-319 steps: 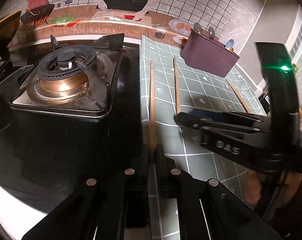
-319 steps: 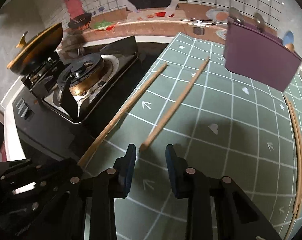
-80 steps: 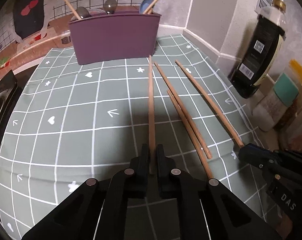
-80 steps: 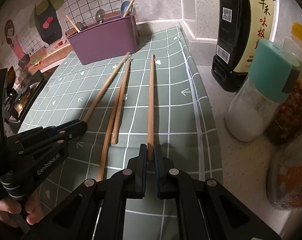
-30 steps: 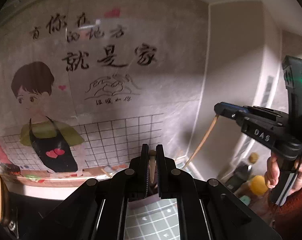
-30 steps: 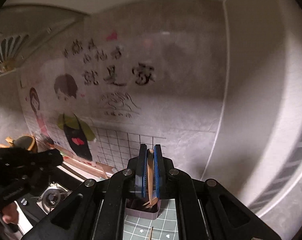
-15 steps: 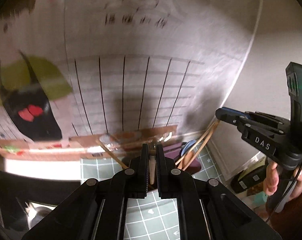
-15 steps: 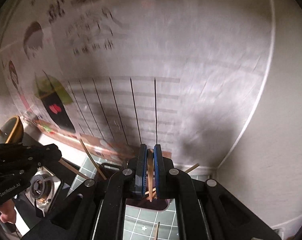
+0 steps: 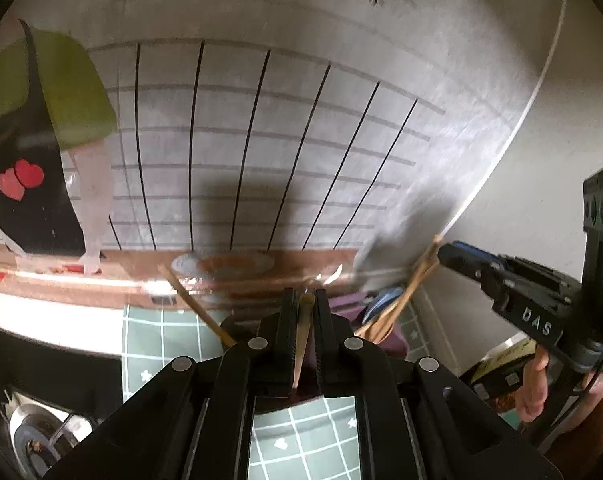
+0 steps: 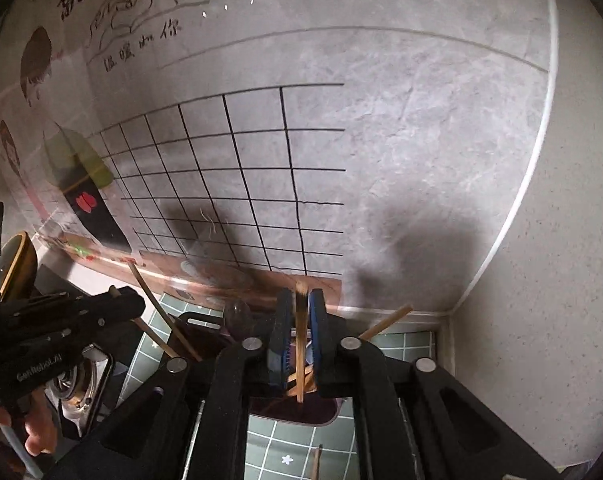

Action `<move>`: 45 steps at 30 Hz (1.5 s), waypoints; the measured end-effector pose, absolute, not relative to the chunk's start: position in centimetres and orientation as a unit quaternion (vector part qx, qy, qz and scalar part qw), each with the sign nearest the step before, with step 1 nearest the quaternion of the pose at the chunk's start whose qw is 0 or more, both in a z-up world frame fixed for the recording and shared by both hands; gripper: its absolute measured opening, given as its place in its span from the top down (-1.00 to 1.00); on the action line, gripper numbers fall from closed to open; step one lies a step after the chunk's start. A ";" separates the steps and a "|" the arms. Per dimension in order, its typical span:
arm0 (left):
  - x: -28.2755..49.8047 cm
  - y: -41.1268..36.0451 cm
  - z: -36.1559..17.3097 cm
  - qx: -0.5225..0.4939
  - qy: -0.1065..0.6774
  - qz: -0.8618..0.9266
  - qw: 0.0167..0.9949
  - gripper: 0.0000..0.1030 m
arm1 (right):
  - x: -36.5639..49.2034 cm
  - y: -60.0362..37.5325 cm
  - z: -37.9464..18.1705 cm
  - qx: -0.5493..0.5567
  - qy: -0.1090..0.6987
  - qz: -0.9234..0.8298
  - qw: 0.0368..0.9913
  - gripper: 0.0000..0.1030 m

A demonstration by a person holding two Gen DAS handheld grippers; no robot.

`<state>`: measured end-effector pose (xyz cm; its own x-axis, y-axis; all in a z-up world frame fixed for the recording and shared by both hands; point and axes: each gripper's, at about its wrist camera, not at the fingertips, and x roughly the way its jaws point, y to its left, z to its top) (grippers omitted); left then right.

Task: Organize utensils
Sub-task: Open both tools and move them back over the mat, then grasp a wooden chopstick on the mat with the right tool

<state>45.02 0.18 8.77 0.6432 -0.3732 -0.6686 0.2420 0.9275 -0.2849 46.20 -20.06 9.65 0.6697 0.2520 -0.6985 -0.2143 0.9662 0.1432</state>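
Left gripper: its two black fingers are pinched on a wooden chopstick that stands nearly upright between them, its blunt top end level with the fingertips and its lower end running down out of sight toward the holder.

Right gripper: its blue-padded fingers are pinched on a second chopstick, also nearly upright, whose lower end hangs in the mouth of the holder; whether it touches the bottom cannot be told.

Utensil holder: a purple container standing on the mat close to the back wall, directly under both grippers. In the left wrist view only slivers of its purple wall show past the fingers.

Already in the holder: several wooden chopsticks leaning outward at angles, one slanting left and a pair slanting right; a blue spoon and a metal spoon also stand in it.

Mat: green, with a white grid and small heart and flower marks. One more chopstick lies flat on it in front of the holder.

Gas stove: to the left of the mat, partly hidden.

Wall: grey stone-look surface with a cartoon sticker and black grid lines.
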 end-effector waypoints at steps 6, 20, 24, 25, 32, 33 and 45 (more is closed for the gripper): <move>42.4 0.2 11.0 -0.078 0.325 -0.152 0.930 0.66 | 43.0 -21.4 11.0 0.005 0.345 0.114 0.932 0.45; 31.1 0.2 6.1 -0.107 0.317 -0.086 0.938 0.48 | 29.2 -28.0 4.6 0.053 0.373 0.021 0.926 0.29; 27.0 -1.5 0.9 -0.109 0.369 -0.091 0.918 0.48 | 26.2 -28.9 1.8 0.079 0.394 0.015 0.916 0.29; 26.0 -1.9 -0.2 -0.109 0.382 -0.091 0.913 0.48 | 25.5 -28.9 1.1 0.079 0.397 0.018 0.914 0.29; 20.4 -4.2 -7.2 -0.103 0.450 -0.095 0.882 0.48 | 21.8 -27.5 -2.7 0.005 0.413 0.023 0.910 0.29; 19.7 -4.4 -8.0 -0.098 0.459 -0.095 0.878 0.48 | 21.3 -27.5 -3.0 -0.002 0.414 0.025 0.910 0.29; 16.5 -5.8 -8.7 -0.075 0.459 -0.088 0.881 0.48 | 18.9 -25.3 -8.2 -0.015 0.475 0.144 0.868 0.59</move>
<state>16.47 -5.81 -8.69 0.5639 -0.2226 -0.7952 0.0859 0.9736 -0.2117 18.88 -25.30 -8.17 0.5072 0.2361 -0.8289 -0.2643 0.9580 0.1111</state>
